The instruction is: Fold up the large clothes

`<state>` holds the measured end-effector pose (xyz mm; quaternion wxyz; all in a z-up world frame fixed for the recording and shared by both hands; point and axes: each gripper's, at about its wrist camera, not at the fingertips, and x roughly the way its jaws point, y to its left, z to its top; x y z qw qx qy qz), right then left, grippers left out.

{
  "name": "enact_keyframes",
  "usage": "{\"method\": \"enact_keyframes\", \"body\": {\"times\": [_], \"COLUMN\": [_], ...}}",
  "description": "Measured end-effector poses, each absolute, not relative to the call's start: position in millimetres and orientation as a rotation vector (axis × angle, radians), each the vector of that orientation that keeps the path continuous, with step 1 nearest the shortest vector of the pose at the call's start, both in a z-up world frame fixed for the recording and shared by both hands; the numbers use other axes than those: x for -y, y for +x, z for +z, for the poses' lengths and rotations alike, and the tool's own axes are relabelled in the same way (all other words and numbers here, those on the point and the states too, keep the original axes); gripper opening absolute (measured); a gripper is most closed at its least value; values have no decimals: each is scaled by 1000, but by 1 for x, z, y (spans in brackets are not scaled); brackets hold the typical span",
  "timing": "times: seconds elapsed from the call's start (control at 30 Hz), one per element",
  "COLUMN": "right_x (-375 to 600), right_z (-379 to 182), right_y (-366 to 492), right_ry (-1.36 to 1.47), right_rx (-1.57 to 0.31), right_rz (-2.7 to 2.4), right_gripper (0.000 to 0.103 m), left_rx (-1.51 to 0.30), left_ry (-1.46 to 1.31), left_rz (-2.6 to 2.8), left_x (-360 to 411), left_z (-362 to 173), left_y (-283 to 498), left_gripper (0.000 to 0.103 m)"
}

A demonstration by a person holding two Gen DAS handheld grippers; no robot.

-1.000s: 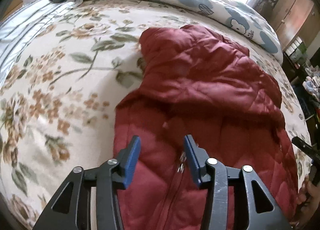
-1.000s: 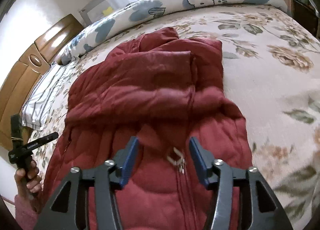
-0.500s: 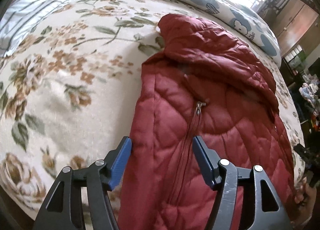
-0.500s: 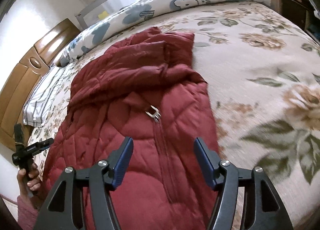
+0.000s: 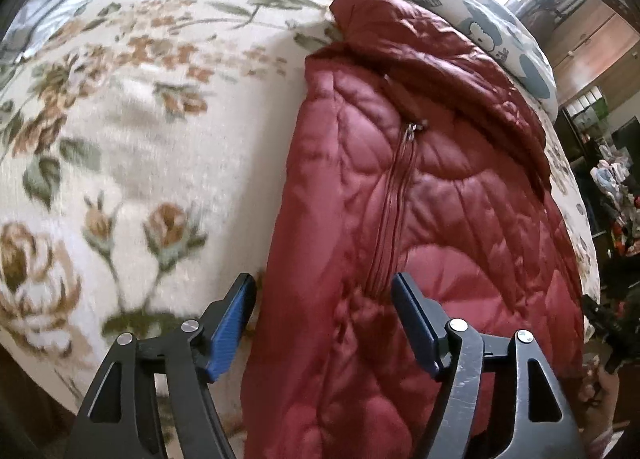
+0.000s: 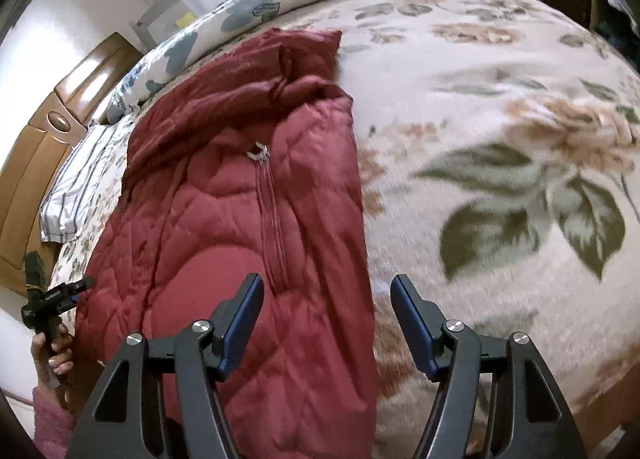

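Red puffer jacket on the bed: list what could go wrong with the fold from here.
1. Both claws, left and right, are open at the near hem of the jacket; the slick, puffy quilting may slip out of a thin pinch.
2. The zipper pull sits loose on top and could snag a finger.
3. The hem lies at the edge of the floral blanket, so the jacket may slide off.
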<state>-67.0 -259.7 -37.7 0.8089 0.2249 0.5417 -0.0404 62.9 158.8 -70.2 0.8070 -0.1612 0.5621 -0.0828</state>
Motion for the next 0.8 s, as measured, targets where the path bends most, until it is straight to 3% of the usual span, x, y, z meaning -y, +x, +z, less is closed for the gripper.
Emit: {"method": "enact_keyframes", "body": {"times": [0.33,0.8], "right_x": [247,237], "right_z": [-54,-60], "right_y": [-91,-108], "right_ry": [542,575], "right_rx": [-1202,-1209], "right_rz": [-36,28], "right_gripper": [68,69], "left_rx": [-1225,-1242], "left_ry": [-350,-303], "left_rz": [-220,-272], "left_x": [-155,-144], "left_z": [-73,-76], "left_y": [36,5], "left_gripper": [75,74]}}
